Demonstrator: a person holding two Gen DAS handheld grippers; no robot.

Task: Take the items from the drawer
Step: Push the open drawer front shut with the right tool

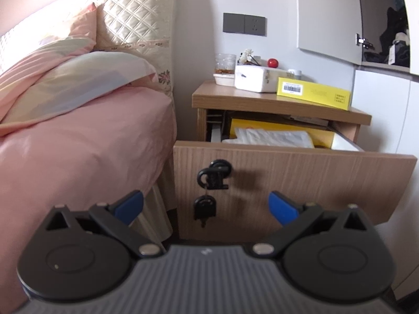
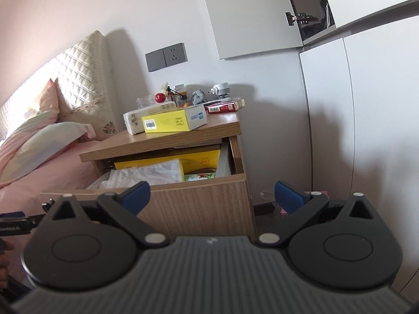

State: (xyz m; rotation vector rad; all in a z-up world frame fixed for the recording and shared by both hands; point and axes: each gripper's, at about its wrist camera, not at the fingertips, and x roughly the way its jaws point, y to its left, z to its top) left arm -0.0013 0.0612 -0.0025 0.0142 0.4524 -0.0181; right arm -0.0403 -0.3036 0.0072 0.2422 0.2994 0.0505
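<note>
The wooden nightstand's top drawer (image 1: 288, 172) stands pulled open; it also shows in the right wrist view (image 2: 199, 204). Inside lie a white plastic bag (image 1: 275, 137) (image 2: 149, 171), a yellow box (image 1: 322, 137) (image 2: 201, 161) and a green packet (image 2: 200, 177). A black lock with hanging keys (image 1: 213, 175) sits on the drawer front. My left gripper (image 1: 207, 206) is open and empty just before the drawer front. My right gripper (image 2: 212, 195) is open and empty, a little back from the drawer's right part.
The nightstand top (image 2: 209, 128) holds a yellow carton (image 1: 314, 94) (image 2: 172, 121), a tissue pack (image 1: 255, 79), a glass (image 1: 225, 64), a red ball (image 1: 273, 63) and a red box (image 2: 225, 107). A pink bed (image 1: 78, 136) lies left. White wardrobe doors (image 2: 366, 130) stand right.
</note>
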